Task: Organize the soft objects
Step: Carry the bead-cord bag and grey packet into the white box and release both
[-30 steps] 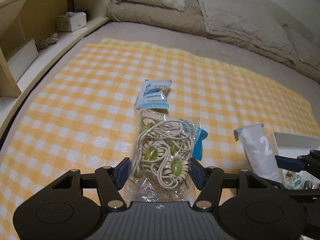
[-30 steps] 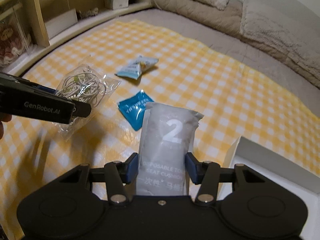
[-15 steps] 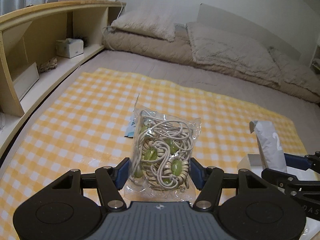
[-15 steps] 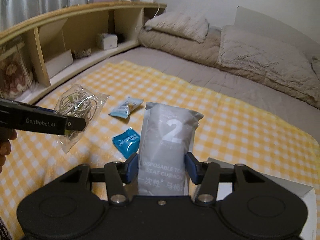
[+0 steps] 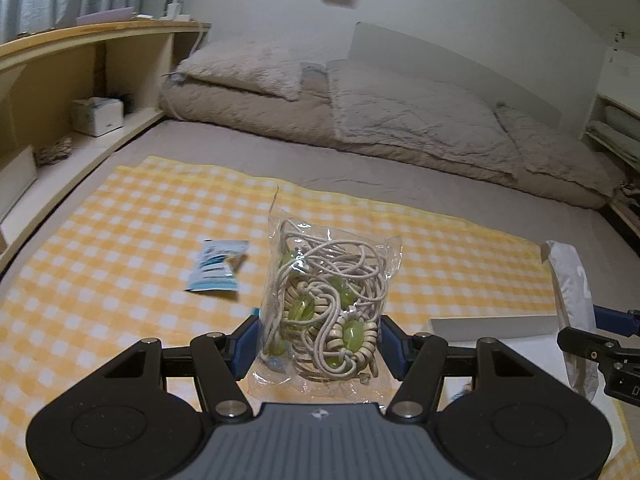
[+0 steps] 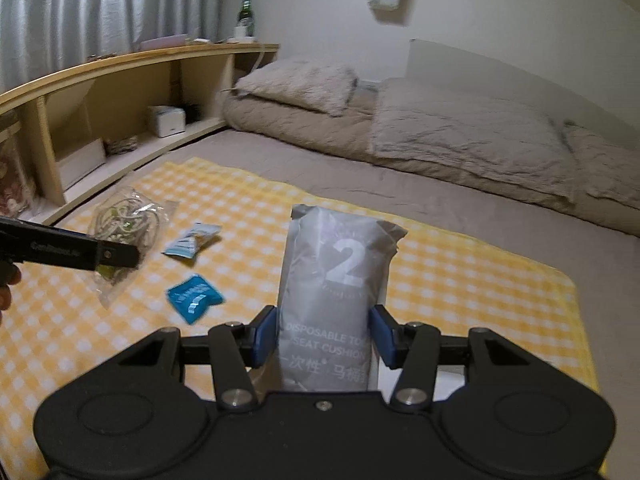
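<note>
My left gripper (image 5: 318, 346) is shut on a clear bag of cream cord with green beads (image 5: 326, 304) and holds it upright above the yellow checked cloth (image 5: 120, 264). It also shows in the right wrist view (image 6: 124, 236). My right gripper (image 6: 323, 336) is shut on a grey seat-cushion pack marked 2 (image 6: 336, 280), held upright above the cloth; it shows at the right of the left wrist view (image 5: 574, 300). A white box (image 5: 492, 326) lies below, near the right gripper.
A light blue and white sachet (image 6: 192, 242) and a blue packet (image 6: 194, 298) lie on the cloth. A wooden shelf unit (image 6: 100, 120) runs along the left. Folded beige bedding (image 6: 420, 136) lies beyond the cloth.
Both grippers have lifted and tilted up with their loads, so more of the room and wall shows. The sachet now appears left of the cord bag.
</note>
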{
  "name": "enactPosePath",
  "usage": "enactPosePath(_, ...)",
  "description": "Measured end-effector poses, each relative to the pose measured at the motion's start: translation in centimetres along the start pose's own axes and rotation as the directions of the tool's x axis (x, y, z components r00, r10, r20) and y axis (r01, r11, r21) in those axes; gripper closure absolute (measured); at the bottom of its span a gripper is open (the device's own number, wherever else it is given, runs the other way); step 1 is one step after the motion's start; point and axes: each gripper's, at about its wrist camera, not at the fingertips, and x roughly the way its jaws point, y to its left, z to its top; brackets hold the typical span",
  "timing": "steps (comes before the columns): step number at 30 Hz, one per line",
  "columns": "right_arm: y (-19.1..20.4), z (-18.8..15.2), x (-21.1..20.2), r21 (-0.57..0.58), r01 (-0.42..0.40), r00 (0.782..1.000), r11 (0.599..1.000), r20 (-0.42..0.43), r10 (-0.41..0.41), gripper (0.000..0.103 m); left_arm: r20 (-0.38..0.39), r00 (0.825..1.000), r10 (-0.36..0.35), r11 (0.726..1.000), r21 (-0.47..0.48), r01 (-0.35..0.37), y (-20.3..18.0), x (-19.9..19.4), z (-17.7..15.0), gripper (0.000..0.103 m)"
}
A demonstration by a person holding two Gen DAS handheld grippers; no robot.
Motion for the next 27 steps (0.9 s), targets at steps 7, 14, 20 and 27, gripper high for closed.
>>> enactPosePath(7, -4.7, -2.2, -2.2, 0.032, 0.083, 0.997, 0.996, -0.006, -0.083, 0.051, 0.002, 0.998, -0.056, 0.998, 0.033, 0.056, -3.1, 0.8, -0.1, 0.041)
enactPosePath(14, -8.3, -4.2, -3.1, 0.054, 0.154, 0.988, 0.987, -0.043, -0.151, 0.051, -0.02, 0.996, -0.09, 0.994, 0.062, 0.091, -6.0, 2.2, -0.5, 0.041)
enactPosePath(20, -11.1, -6.6, -3.3, 0.054, 0.201, 0.974, 0.978, -0.118, -0.194, 0.051, -0.038, 0.99, -0.137, 0.985, 0.1, 0.141, -8.4, 3.2, -1.0, 0.041)
enactPosePath(27, -13.2, -9.9, -2.2, 0.024, 0.206, 0.956, 0.978, -0.22, -0.196, 0.051, -0.067, 0.96, -0.273, 0.947, 0.155, 0.28, -10.8, 3.5, -1.8, 0.041)
